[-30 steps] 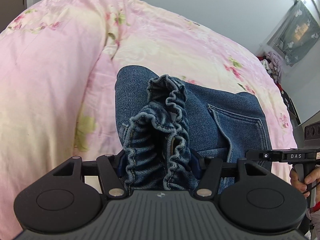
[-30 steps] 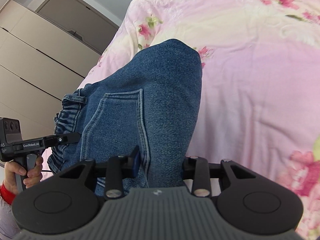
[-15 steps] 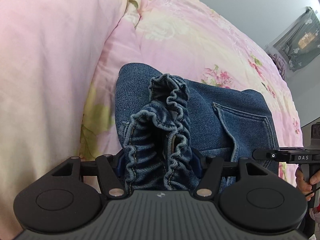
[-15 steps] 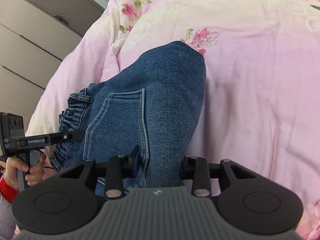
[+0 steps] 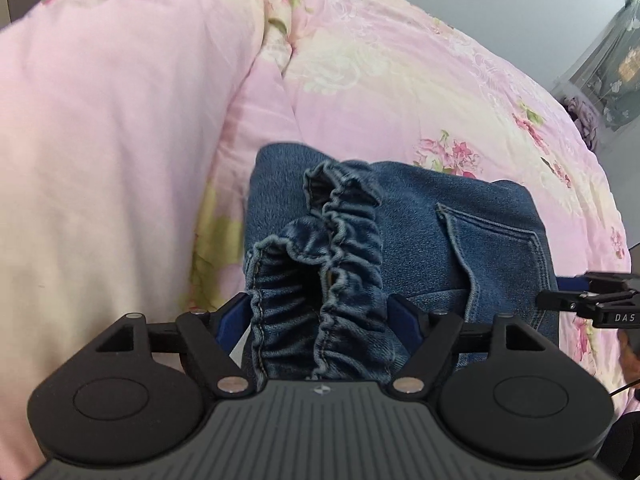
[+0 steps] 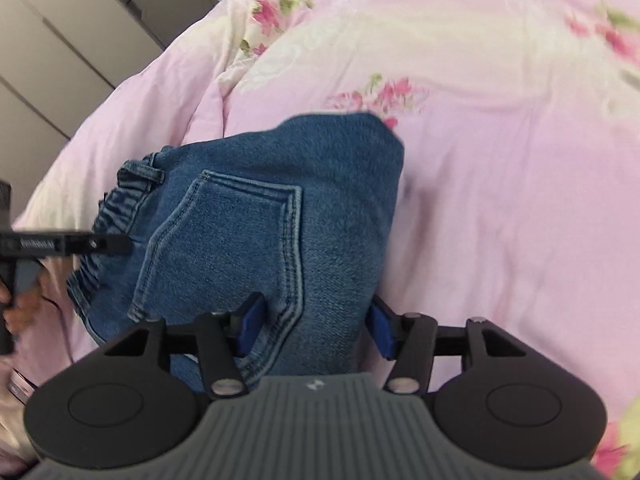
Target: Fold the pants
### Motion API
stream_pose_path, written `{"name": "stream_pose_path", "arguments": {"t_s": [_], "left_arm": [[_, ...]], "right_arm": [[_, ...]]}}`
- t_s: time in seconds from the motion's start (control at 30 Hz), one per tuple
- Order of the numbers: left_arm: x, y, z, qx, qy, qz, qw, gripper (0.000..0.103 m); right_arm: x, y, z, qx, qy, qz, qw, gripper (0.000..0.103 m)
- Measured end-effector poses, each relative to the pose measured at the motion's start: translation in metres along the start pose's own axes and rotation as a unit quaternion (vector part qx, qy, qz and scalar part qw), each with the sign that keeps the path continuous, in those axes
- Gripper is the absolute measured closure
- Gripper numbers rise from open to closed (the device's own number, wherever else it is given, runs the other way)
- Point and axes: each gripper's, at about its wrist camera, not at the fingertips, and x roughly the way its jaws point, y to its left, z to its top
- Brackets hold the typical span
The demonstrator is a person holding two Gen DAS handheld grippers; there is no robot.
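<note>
The folded denim pants (image 5: 440,240) lie on the pink floral quilt (image 5: 400,80), long axis running away from both downward-tilted grippers, the left gripper (image 5: 318,316) opening around the gathered waistband (image 5: 344,240), the right gripper (image 6: 312,328) opening around the pocket-side fold, pads apparently clear.

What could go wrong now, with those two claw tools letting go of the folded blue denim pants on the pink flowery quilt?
1. The ruffled elastic waistband stands bunched between the opening left gripper, so it may spring apart and spoil the fold.
2. The folded blue denim pants lie on a soft, sloping pink floral quilt; once the opening right gripper clears the pocket edge, the layers may slide.
</note>
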Motion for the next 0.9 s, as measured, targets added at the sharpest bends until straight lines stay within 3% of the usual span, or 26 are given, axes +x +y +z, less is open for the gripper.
{"name": "stream_pose_path", "arguments": {"t_s": [0.1,0.13,0.17,0.23,0.27,0.37,0.57,0.77,0.9], "left_arm": [[-0.028,-0.015,0.006,0.03,-0.034,0.046,0.9979,0.019],[-0.038,-0.019,0.007,0.039,-0.052,0.047,0.9968,0.019],[-0.047,-0.023,0.01,0.044,-0.063,0.037,0.9964,0.021],[-0.051,-0.031,0.014,0.038,-0.063,0.008,0.9973,0.032],[-0.049,-0.037,0.015,0.04,-0.059,0.0,0.9975,0.047],[-0.029,-0.054,0.012,0.075,-0.044,0.032,0.9957,0.067],[0.01,-0.042,0.009,0.066,-0.022,0.083,0.9942,0.083],[0.026,-0.035,0.008,0.053,-0.01,0.092,0.9943,0.083],[0.003,-0.046,0.0,0.062,-0.037,0.098,0.9926,0.082]], "right_arm": [[-0.019,0.011,0.008,-0.066,-0.027,-0.043,0.997,0.051],[-0.026,0.017,0.011,-0.09,-0.037,-0.053,0.994,0.054],[-0.03,0.022,0.013,-0.112,-0.044,-0.058,0.991,0.065],[-0.03,0.034,0.023,-0.161,-0.052,-0.065,0.983,0.081],[-0.027,0.038,0.027,-0.176,-0.053,-0.075,0.98,0.091],[-0.007,0.043,0.04,-0.202,-0.044,-0.088,0.974,0.103],[0.034,0.034,0.05,-0.2,-0.009,-0.103,0.974,0.103],[0.064,0.017,0.057,-0.151,0.014,-0.101,0.983,0.103],[0.04,0.029,0.051,-0.158,-0.007,-0.11,0.981,0.103]]}}
